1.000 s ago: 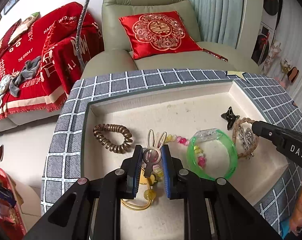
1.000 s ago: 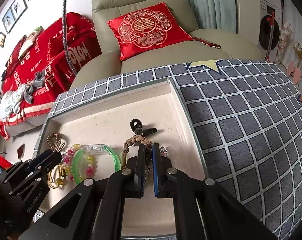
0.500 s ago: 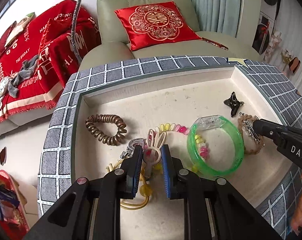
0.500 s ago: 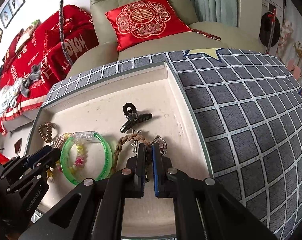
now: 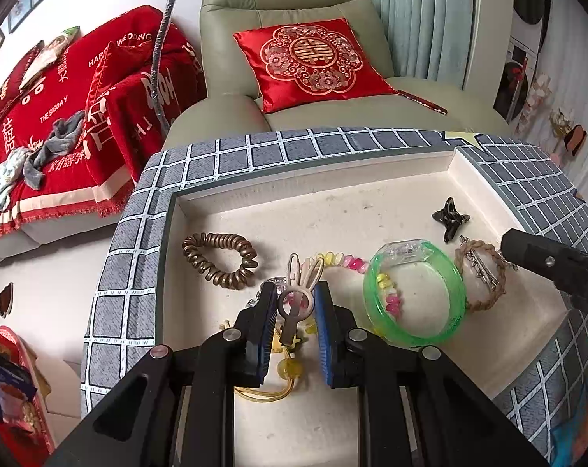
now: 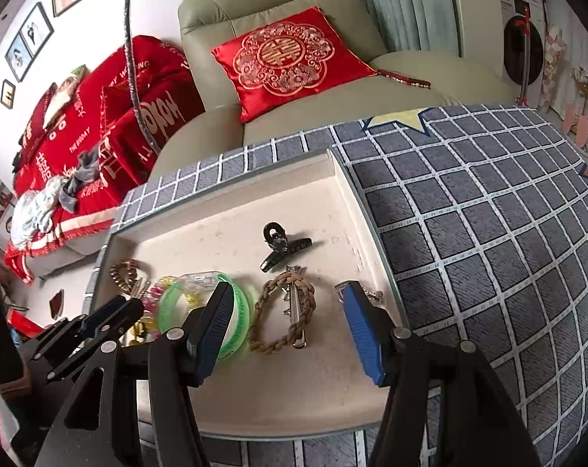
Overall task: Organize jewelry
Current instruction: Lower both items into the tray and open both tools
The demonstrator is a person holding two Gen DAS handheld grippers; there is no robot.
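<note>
Left wrist view first: my left tongs are clenched on a beige rabbit-ear hair clip, its ears poking out past the blue pads and its metal tail hanging between them. Under the clip lie a yellow bead cord and, just behind it, a string of pink and yellow beads. To the left of those sits a bronze coil hair tie, apart from the rest. All of this lies in a shallow cream tray set into a grey checked cloth.

From the right wrist view, my right tongs have just been opening and now stand released, with nothing pressed between the pads. Between and below them on the tray floor lies a brown braided bracelet with a silver hairpin resting across it. A green bangle lies just beside the bracelet, partly behind my left-hand finger. A black claw clip sits farther back, apart from the bracelet. A small silver piece shows behind the other pad; what it is I cannot tell.
</note>
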